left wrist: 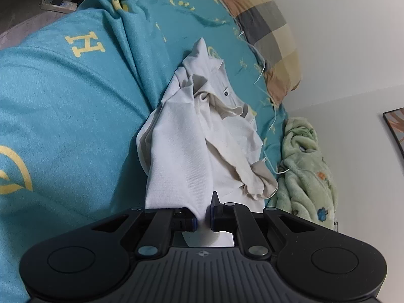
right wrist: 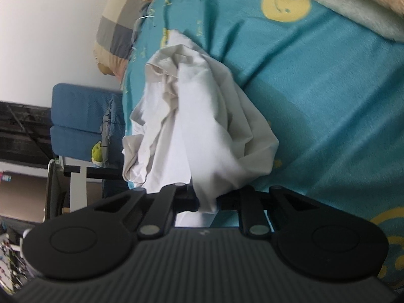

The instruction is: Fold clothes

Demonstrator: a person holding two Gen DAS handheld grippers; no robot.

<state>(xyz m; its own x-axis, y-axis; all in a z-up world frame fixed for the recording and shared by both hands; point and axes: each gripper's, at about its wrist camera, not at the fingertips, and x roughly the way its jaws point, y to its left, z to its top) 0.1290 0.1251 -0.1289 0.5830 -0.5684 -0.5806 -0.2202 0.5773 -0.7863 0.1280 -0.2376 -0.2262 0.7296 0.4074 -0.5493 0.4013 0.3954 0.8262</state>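
Under both grippers: a teal bedspread (left wrist: 63,116) with yellow letters and smiley faces fills most of each view.
Ahead of the tools: a plaid pillow (left wrist: 267,32) lies beyond the garment, and a green fleece blanket (left wrist: 305,166) bunches to the right of the left gripper.
Garment: 1 white shirt (left wrist: 202,136), crumpled, runs from the bedspread into both tools.
Left gripper (left wrist: 203,221): clenched on a fold of the shirt.
Right gripper (right wrist: 207,200): clamped on shirt cloth.

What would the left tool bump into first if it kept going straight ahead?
Probably the white shirt itself: the left tool is shut on its cloth, which bunches right ahead on the teal blanket.
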